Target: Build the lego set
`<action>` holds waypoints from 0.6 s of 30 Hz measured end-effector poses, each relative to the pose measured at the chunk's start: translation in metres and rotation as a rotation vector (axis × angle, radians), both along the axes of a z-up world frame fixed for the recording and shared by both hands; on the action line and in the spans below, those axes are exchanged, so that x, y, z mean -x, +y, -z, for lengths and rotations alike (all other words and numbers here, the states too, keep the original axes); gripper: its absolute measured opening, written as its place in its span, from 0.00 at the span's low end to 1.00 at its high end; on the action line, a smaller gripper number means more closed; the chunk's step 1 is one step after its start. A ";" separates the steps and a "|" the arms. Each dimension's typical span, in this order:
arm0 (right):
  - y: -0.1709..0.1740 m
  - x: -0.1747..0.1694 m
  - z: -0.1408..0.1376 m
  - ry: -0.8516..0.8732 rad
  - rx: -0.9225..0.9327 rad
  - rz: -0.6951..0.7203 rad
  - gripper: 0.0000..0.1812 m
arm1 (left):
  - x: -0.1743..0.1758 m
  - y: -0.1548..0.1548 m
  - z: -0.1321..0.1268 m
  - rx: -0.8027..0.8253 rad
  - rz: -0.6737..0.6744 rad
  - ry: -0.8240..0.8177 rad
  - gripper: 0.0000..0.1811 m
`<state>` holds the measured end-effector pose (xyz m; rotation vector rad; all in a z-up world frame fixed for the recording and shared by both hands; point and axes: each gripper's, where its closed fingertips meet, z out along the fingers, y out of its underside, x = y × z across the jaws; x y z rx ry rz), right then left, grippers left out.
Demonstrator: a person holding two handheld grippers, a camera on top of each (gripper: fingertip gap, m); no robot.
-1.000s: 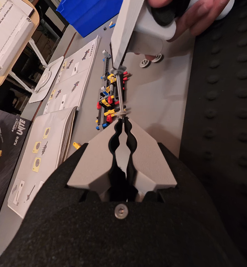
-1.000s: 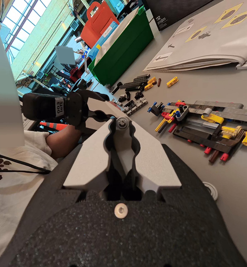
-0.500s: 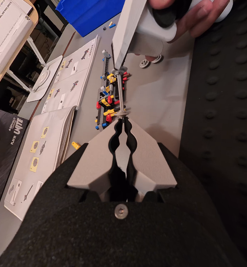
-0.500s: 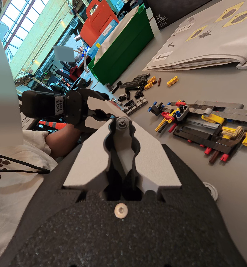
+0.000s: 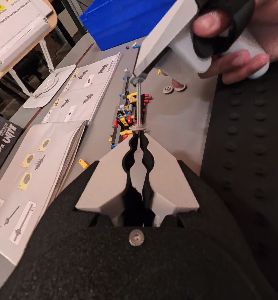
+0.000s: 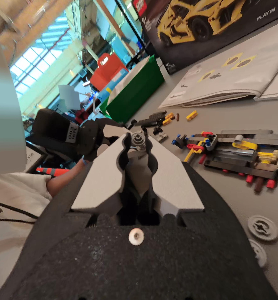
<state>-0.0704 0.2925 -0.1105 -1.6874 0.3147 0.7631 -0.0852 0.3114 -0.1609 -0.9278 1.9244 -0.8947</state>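
- Both jaw pairs are clenching: left gripper (image 5: 138,135) on axle (image 5: 139,103) end, right gripper (image 6: 137,141) on grey disc (image 6: 138,139).
- Right gripper's been tilting w/ the disc above chassis (image 6: 239,152), prob seating it on the axle.

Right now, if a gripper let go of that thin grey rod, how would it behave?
The rod looks stiff: straight between left gripper and right gripper. Probably light, being thin. The disc on it may limit rolling.

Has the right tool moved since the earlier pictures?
Yes. The right tool tipped upward: the set box, fixed on the table, now fills its view's top.
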 end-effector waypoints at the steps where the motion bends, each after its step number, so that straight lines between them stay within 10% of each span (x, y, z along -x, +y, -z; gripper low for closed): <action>1: 0.002 0.001 -0.004 -0.004 -0.025 0.019 0.09 | 0.000 0.001 -0.002 0.028 -0.004 -0.001 0.01; 7: 0.014 0.013 -0.003 -0.097 -0.035 0.032 0.09 | -0.002 0.004 -0.023 0.206 -0.023 -0.046 0.01; 18: 0.002 -0.007 -0.003 -0.240 -0.015 -0.046 0.09 | -0.001 0.023 -0.002 -0.153 -0.095 -0.059 0.01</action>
